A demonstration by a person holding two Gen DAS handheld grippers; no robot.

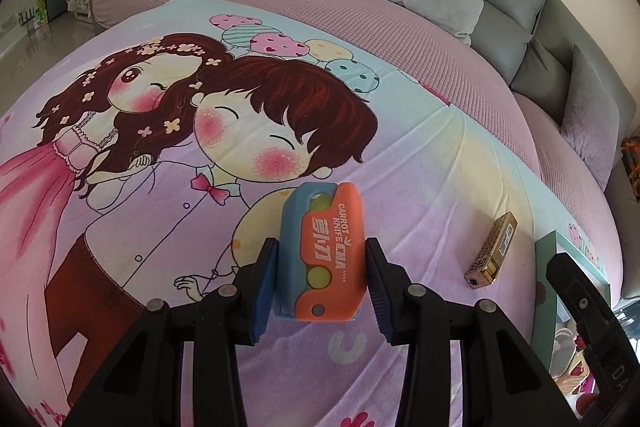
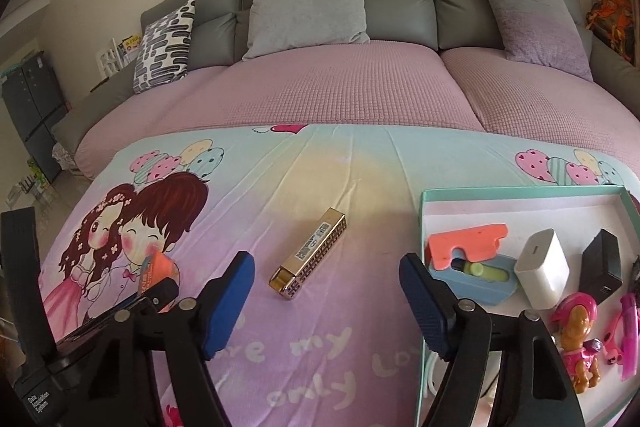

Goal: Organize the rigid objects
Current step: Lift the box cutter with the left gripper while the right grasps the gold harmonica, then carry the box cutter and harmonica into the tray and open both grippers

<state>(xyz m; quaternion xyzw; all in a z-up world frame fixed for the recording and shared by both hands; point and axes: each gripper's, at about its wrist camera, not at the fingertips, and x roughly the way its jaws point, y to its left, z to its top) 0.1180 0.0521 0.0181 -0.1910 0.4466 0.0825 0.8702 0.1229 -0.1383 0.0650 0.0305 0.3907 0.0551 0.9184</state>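
A teal-rimmed tray point(image 2: 520, 189) is sitting at the right of the cartoon-print cloth point(image 2: 312, 163), holding an orange-and-blue toy point(image 2: 472, 259), a white charger point(image 2: 542, 273), a black block point(image 2: 602, 265), a pink figure point(image 2: 580, 339) and a pink plastic piece point(image 2: 628, 331). The left gripper point(image 1: 320, 279) is clamping an orange-and-blue carrot knife toy point(image 1: 324, 251) above the cloth. The right gripper point(image 2: 326, 301) is hanging with jaws apart and nothing between them, a gold harmonica point(image 2: 310, 253) lying on the cloth just beyond.

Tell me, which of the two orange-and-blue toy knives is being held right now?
The closed carrot knife, gripped between the left gripper pads over the cartoon blanket. The other orange-and-blue toy lies in the teal box, untouched.
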